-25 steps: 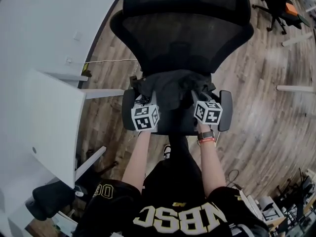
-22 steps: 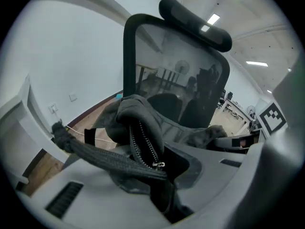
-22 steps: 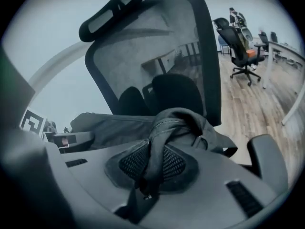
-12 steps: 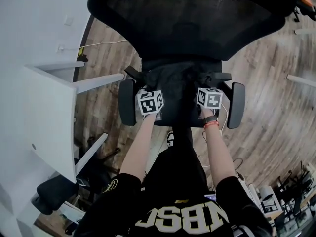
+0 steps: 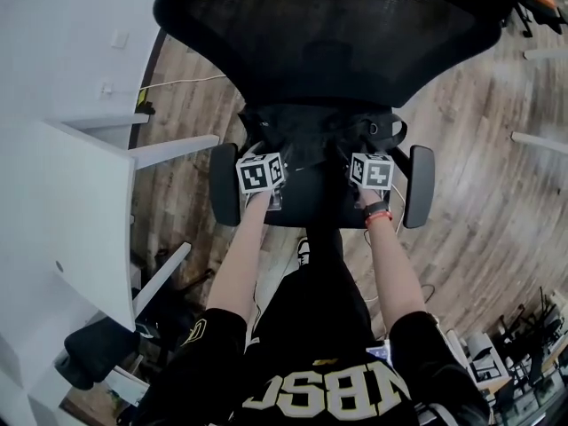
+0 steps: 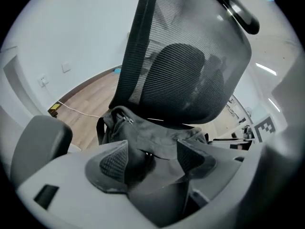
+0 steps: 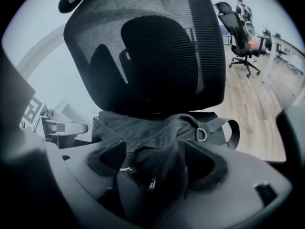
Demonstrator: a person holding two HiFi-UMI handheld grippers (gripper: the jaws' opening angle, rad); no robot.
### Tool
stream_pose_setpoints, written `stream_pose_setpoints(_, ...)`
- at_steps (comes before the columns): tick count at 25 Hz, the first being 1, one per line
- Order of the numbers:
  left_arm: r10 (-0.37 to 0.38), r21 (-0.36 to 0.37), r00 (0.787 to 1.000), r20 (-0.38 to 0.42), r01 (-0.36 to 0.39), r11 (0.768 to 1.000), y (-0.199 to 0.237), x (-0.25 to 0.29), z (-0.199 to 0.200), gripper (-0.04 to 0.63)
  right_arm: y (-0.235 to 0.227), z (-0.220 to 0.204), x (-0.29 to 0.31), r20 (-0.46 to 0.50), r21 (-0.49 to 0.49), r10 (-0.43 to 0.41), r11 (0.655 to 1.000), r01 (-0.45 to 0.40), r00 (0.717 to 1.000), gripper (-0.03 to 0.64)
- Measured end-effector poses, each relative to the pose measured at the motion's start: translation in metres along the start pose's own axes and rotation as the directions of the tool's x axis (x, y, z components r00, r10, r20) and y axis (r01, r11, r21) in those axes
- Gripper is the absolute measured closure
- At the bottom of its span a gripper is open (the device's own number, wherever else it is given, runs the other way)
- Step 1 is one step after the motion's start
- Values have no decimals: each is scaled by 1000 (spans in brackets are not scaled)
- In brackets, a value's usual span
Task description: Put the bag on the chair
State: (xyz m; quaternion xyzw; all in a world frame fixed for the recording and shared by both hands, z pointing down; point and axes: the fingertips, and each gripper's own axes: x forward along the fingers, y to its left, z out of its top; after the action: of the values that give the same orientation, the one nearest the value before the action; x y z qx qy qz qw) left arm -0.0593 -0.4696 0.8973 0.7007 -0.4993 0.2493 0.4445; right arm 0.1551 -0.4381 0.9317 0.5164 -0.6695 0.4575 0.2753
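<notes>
The black fabric bag (image 5: 321,138) lies slumped on the seat (image 5: 311,204) of the black mesh office chair (image 5: 328,34), up against its backrest. My left gripper (image 5: 266,156) is at the bag's left side and my right gripper (image 5: 366,154) at its right side. The jaws of both have just been opening. In the left gripper view the left gripper (image 6: 152,159) stands open with a fold of the bag (image 6: 143,132) loose between its pads. The right gripper view shows the right gripper (image 7: 155,161) open over a fold of the bag (image 7: 143,125), its strap ring off to the right.
The chair's armrests (image 5: 224,185) (image 5: 419,185) flank my two grippers. A white desk (image 5: 71,211) stands to the left, with a cable (image 5: 191,80) on the wooden floor behind it. Another office chair (image 7: 240,35) stands far off to the right.
Both grippers and the bag have sunk from above the seat down onto it. The bag now rests against the backrest, and the chair looks closer.
</notes>
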Motion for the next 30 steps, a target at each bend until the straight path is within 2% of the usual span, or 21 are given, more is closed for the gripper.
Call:
stream_pose_setpoints(6, 8, 65, 997, 71, -13, 998, -16, -36, 8, 270, 24, 15, -34, 86, -110, 27, 994, -18, 996, 239)
stream_pose_setpoints(12, -5, 77, 988, 154, -7, 997, -41, -94, 14, 272, 48, 21, -94, 193, -150, 35, 989, -6, 981, 239)
stream_pose_setpoints(16, -7, 132, 973, 232, -25, 991, -59, -135, 22, 325, 67, 26, -135, 262, -154, 55, 988, -14, 964, 269)
stream_pose_setpoints(20, -17, 170, 945, 326, -40, 985, -75, -176, 43, 352, 91, 50, -176, 351, -190, 71, 982, -3, 934, 309)
stream_pose_setpoints(24, -31, 202, 906, 423, -61, 977, -93, -230, 60, 396, 110, 67, -226, 435, -207, 62, 978, 32, 898, 357)
stream_pose_setpoints(27, -41, 225, 867, 496, -83, 971, -105, -273, 70, 430, 126, 76, -263, 492, -207, 70, 978, 39, 868, 385)
stream_pose_setpoints(30, -47, 257, 819, 572, -125, 958, -112, -319, 77, 462, 149, 81, -300, 551, -224, 80, 973, 54, 830, 410)
